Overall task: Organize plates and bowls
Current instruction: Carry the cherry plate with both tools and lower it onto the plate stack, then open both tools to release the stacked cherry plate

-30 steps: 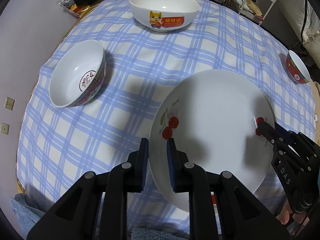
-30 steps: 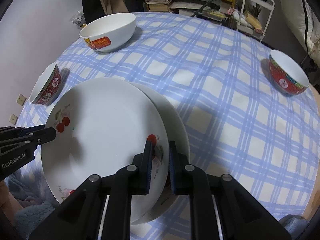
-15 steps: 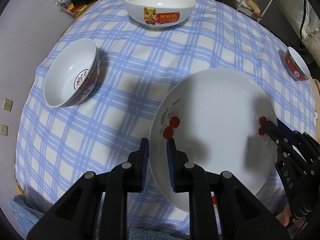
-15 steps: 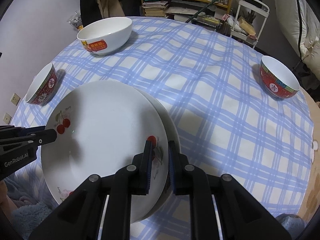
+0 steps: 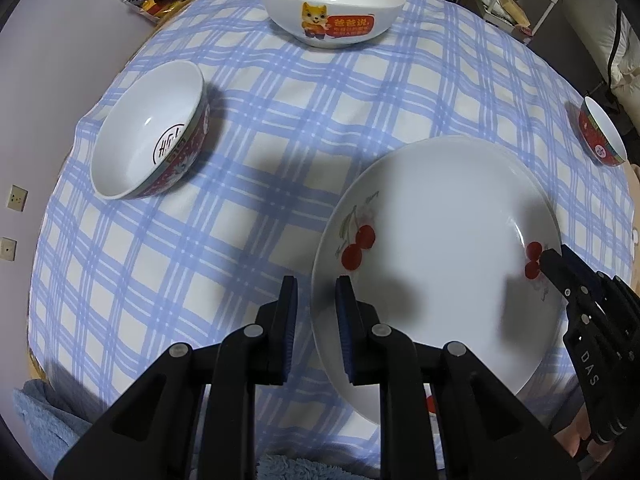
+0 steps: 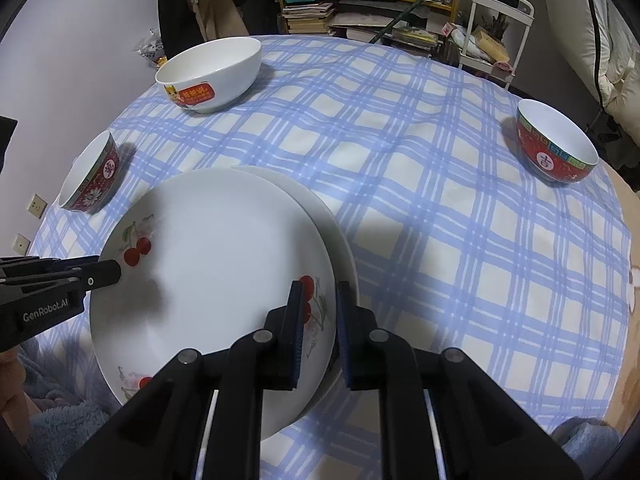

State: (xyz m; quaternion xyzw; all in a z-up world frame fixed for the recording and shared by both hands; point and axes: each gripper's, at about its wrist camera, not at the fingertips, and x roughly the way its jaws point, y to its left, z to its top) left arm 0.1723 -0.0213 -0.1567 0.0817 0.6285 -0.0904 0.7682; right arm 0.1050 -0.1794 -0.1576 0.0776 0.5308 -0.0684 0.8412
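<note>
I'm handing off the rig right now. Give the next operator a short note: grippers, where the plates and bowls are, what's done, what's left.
Left gripper: clamped on the near-left rim of the cherry plate.
Right gripper: clamped on the opposite rim of the same plate.
The cherry plate is held over a second plate, which lies on the checked tablecloth and peeks out at the right, so they are not yet aligned.
Bowls are all apart: white cartoon bowl far left, red bowl at the left edge, another red bowl far right.
Done: plate lifted onto position.
Left: set it squarely, release, then gather the bowls.
</note>
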